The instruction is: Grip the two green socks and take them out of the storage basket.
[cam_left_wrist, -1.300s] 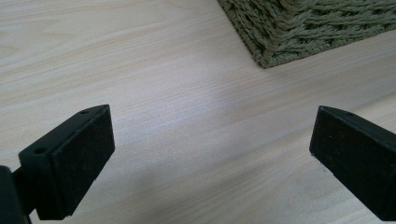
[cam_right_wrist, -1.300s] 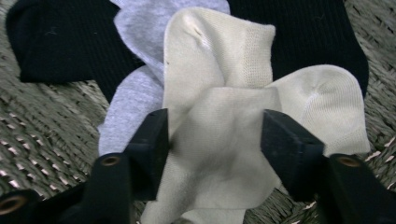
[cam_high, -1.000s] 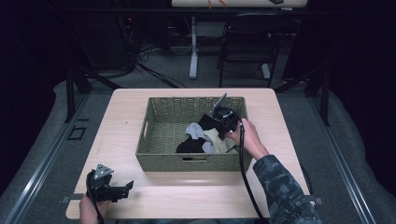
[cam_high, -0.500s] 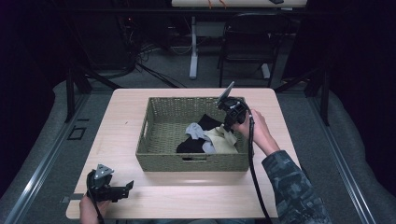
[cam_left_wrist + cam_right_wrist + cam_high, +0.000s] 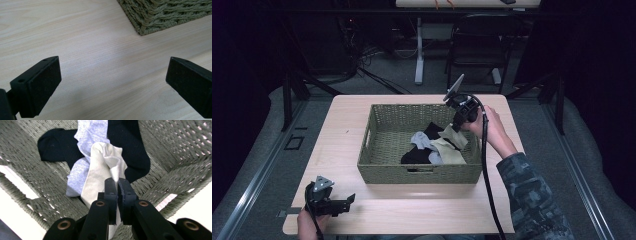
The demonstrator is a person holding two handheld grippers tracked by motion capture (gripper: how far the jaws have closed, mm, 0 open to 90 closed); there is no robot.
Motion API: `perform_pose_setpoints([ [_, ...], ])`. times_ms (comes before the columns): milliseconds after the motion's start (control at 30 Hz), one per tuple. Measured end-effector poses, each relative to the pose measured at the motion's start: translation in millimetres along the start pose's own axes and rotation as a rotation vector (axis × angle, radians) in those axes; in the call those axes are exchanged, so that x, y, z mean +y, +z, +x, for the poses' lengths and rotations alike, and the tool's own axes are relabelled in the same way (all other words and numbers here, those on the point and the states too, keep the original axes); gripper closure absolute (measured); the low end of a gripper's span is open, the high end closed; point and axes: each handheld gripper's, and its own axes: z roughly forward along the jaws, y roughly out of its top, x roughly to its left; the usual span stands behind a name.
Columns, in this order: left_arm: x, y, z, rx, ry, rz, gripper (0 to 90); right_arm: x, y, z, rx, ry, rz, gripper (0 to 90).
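Note:
A woven green basket (image 5: 387, 150) stands mid-table and holds black socks (image 5: 417, 156), a grey sock (image 5: 421, 140) and a cream sock (image 5: 451, 150). My right gripper (image 5: 457, 126) hangs over the basket's right side, shut on the cream sock (image 5: 100, 175), whose top end is pinched between the jaws and lifted. The grey sock (image 5: 86, 135) and a black sock (image 5: 53, 142) lie beneath it on the basket floor. My left gripper (image 5: 346, 202) rests near the table's front left corner, its jaws wide apart over bare wood (image 5: 105, 65), holding nothing.
The basket's corner (image 5: 155, 15) lies just ahead of the left gripper. The light wooden table (image 5: 342, 125) has bare surface left of and in front of the basket. A chair (image 5: 477, 40) and desk legs stand on the floor beyond the table.
My right gripper has risen above the basket, drawing the cream sock up with it. The left gripper has stayed in place.

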Motion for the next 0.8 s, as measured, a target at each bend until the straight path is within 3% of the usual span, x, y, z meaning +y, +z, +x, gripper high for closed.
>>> perform_pose_setpoints([
  [333,0.0,0.3,0.0,0.0,-0.001,-0.001,0.0,5.9,-15.8,-2.5,-0.002,0.0,0.0,86.6],
  [800,-0.1,0.3,0.3,0.0,-0.002,0.001,0.0,14.9,-48.0,-5.8,-0.028,0.003,-0.041,86.5],
])
